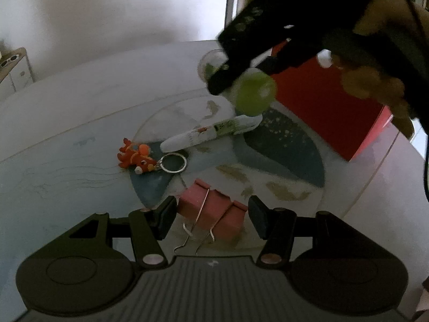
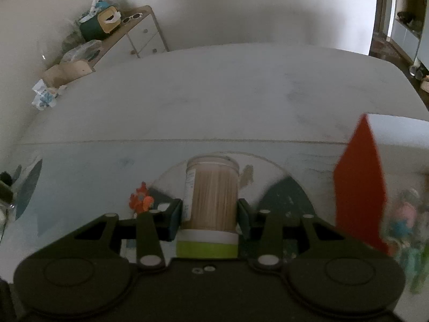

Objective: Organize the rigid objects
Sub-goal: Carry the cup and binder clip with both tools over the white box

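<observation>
My left gripper [image 1: 211, 218] is open around a pink binder clip [image 1: 214, 210] that lies on the glass turntable [image 1: 362, 187], its pads apart from it. Beyond lie an orange fish keychain [image 1: 136, 158] with a metal ring and a white tube [image 1: 211, 132]. My right gripper [image 2: 210, 214] is shut on a clear toothpick jar [image 2: 211, 196] with a green lid [image 2: 206, 249]. In the left wrist view the same jar [image 1: 256, 92] shows held in the air over the tube, next to a red box [image 1: 329, 110].
The red box also shows at the right of the right wrist view [image 2: 359, 187]. The fish keychain [image 2: 140, 197] lies left of the jar. A white table [image 2: 214, 94] stretches behind. A cabinet [image 2: 134, 35] with clutter stands against the far wall.
</observation>
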The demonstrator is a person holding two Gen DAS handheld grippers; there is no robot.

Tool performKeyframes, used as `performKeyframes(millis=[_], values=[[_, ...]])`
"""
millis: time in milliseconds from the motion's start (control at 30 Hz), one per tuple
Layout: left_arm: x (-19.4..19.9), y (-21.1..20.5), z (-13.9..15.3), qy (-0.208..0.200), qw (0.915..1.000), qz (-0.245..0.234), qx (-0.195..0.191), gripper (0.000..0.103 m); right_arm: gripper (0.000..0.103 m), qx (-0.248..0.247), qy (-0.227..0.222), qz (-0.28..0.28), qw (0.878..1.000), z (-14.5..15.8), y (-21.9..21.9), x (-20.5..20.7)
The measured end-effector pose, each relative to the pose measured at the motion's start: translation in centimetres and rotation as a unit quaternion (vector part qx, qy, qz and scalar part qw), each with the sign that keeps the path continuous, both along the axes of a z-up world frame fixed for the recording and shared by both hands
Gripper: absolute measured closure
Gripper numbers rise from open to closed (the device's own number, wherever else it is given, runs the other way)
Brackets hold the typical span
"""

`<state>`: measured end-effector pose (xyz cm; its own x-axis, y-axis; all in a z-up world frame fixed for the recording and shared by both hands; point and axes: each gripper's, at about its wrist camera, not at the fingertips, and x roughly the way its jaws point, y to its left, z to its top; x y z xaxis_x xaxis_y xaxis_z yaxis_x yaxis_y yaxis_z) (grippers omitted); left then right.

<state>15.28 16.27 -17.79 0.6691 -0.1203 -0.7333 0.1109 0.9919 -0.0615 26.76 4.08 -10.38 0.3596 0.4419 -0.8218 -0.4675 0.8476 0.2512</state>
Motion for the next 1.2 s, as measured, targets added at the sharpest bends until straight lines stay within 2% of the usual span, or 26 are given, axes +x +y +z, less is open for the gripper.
performKeyframes(millis=[400, 733, 1200], values=[[-0.4, -3.4, 3.5, -0.013, 0.999, 0.036, -0.023, 0.045, 0.06, 0.044, 0.011, -0.012, 0.999, 3.6, -7.0, -2.2], [0.1, -6.9, 6.1, -0.031, 0.9984, 0.044, -0.018, 0.045, 0.06, 0.057, -0.018, -0.031, 0.998, 5.5, -13.0, -2.0], [3.6, -12.0, 9.8, -0.044, 0.9972, 0.04, -0.045, 0.045, 0.06, 0.05, -0.031, -0.08, 0.995, 5.1, -22.8, -0.6]])
